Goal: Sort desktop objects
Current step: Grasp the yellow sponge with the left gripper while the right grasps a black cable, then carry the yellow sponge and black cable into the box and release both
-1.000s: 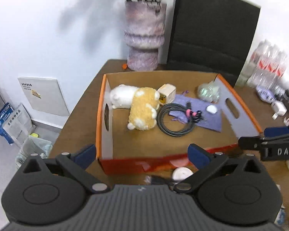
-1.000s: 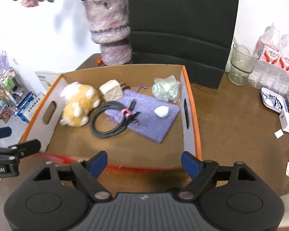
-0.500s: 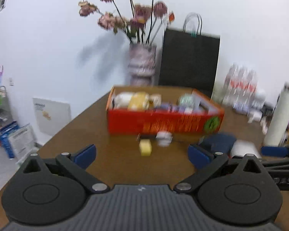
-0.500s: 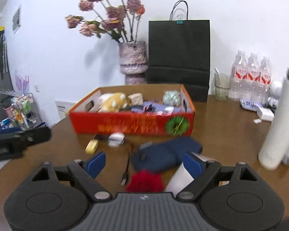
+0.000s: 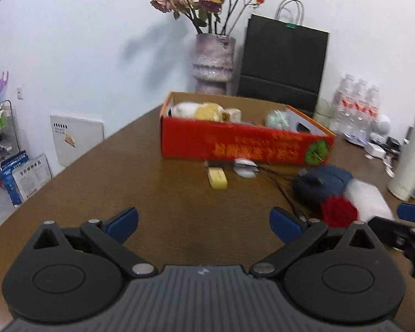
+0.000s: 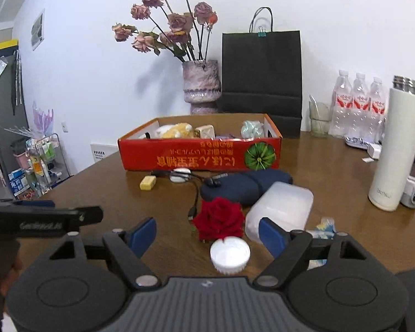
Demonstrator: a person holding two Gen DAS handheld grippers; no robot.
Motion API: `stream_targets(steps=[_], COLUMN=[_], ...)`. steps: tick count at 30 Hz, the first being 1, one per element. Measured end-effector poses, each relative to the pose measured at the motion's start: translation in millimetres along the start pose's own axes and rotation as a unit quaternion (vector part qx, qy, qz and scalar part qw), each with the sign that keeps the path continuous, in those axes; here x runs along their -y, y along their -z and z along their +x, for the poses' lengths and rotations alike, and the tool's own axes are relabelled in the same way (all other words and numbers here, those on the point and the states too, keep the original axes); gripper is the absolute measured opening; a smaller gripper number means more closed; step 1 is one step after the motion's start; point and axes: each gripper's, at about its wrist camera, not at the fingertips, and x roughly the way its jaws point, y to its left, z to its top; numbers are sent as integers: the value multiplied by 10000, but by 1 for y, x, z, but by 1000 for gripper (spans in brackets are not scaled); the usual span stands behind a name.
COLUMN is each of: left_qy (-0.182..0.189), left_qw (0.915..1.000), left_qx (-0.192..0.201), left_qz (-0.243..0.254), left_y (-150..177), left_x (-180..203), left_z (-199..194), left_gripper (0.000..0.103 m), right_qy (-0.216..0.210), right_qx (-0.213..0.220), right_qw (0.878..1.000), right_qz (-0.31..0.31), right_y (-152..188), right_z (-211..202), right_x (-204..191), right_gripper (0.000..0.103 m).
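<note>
- Pulling back from above the red box (image 6: 199,152), both grippers now sit low over the near part of the desk (image 5: 119,182); a second ago they looked down into the box, now they see its red front wall from the side.
- At the left, the left gripper (image 5: 204,221) hangs with jaws apart and nothing between them, over bare wood.
- Just in front of the box lie a yellow block (image 6: 147,183), a white round piece (image 6: 179,174) and a black cable (image 6: 194,202).
- Further right, the right gripper (image 6: 207,235) stands wide, its jaws having just closed a little; the red rose (image 6: 220,218) and a white cap (image 6: 229,254) lie between them, unpressed.
- Beside the rose are a dark blue pouch (image 6: 246,186) and a clear plastic case (image 6: 280,210).
- Judging by this, a deposit is finished and the loose things near the box remain to sort; the rose or cap looks like the next pick.
</note>
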Motion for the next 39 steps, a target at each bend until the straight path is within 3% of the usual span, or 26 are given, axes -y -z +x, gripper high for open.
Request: stream_targets(steps=[4, 7, 9, 13, 14, 15, 16, 19, 25, 26, 27, 28, 34, 39], left_qy=[279, 479, 579, 639, 599, 613, 690, 875, 861, 850, 838, 810, 608, 717], left_qw=[9992, 9966, 9935, 9934, 9937, 9936, 9932, 9917, 9917, 9917, 9920, 9926, 9959, 9968], left_qx=[-277, -628, -915, -895, -861, -836, -846, -929, -935, -941, -924, -886, -657, -330], left_qz=[77, 244, 362, 313, 391, 443, 412, 164, -182, -201, -208, -199, -114, -113], left_y=[-24, -39, -45, -45, -46, -47, -48, -50, -46, -46, -46, -46, -51, -61], left_x=[-1, 0, 1, -1, -2, -3, -6, -18, -32, -33, -34, -34, -38, -35], left_z=[44, 82, 107, 129, 132, 133, 134, 131, 120, 118, 116, 113, 88, 56], left_gripper=[93, 83, 68, 59, 51, 34, 24, 22, 22, 22, 22, 22, 22, 22], right_qy=[-191, -181, -326, -462, -491, -536, -601, -756, -1074, -1132, -1142, -1083, -230, 199], right_qx=[21, -276, -557, -1084, -1235, -1351, -1444, -1773, -1974, -2012, -2062, -2071, -729, 244], right_qw=[9990, 9961, 9936, 9846, 9823, 9803, 9785, 9738, 9684, 9667, 9652, 9640, 9695, 9672], right_qz=[-412, -821, -931, -1290, -1317, -1340, -1344, -1204, -1083, -1103, -1132, -1265, -2329, -2519], right_y=[-28, -56, -73, -86, -85, -84, -83, -82, -81, -81, -82, -82, -72, -82], right_z=[30, 72, 104, 157, 167, 177, 185, 206, 215, 214, 214, 211, 138, 74], right_x=[-5, -7, -5, -14, -16, -17, -17, -11, -8, -10, -13, -19, -69, -84], right_gripper=[73, 67, 61, 59, 55, 51, 51, 49, 29, 12, 3, 3, 1, 1])
